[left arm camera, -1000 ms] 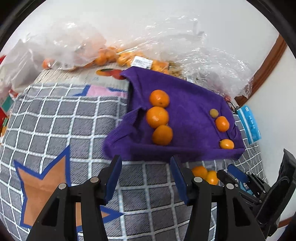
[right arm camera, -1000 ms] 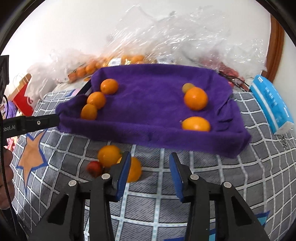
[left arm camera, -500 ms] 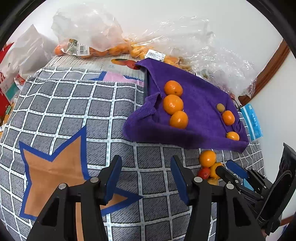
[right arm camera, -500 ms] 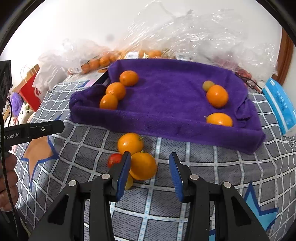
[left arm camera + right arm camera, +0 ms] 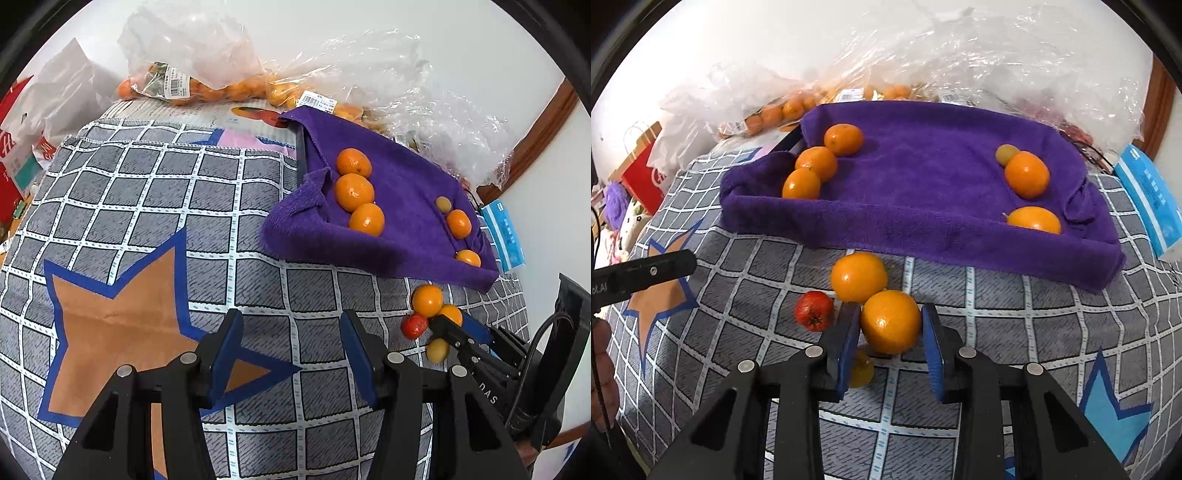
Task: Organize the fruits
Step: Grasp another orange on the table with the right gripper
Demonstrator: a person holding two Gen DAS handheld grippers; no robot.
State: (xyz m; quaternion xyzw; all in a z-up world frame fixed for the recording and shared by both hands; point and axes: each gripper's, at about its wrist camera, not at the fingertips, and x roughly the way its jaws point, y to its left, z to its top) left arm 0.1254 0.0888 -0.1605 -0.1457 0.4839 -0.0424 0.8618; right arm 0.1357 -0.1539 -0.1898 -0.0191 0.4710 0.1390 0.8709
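Since a second ago my right tool point(image 5: 889, 334) has come around the near orange point(image 5: 890, 320), which now sits between its closing pads on the checked cloth point(image 5: 997, 332), touching a second orange point(image 5: 857, 276) and just beside a small red fruit point(image 5: 813, 310). My left tool point(image 5: 291, 345) hangs apart and empty. Six fruits lie on the purple towel point(image 5: 923, 192).

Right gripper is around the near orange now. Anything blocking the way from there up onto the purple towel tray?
One thing: a second orange touches the near orange on its far-left side, just before the raised front edge of the purple towel tray. The right gripper has its jaws closing around the fruit. The towel's centre is bare.
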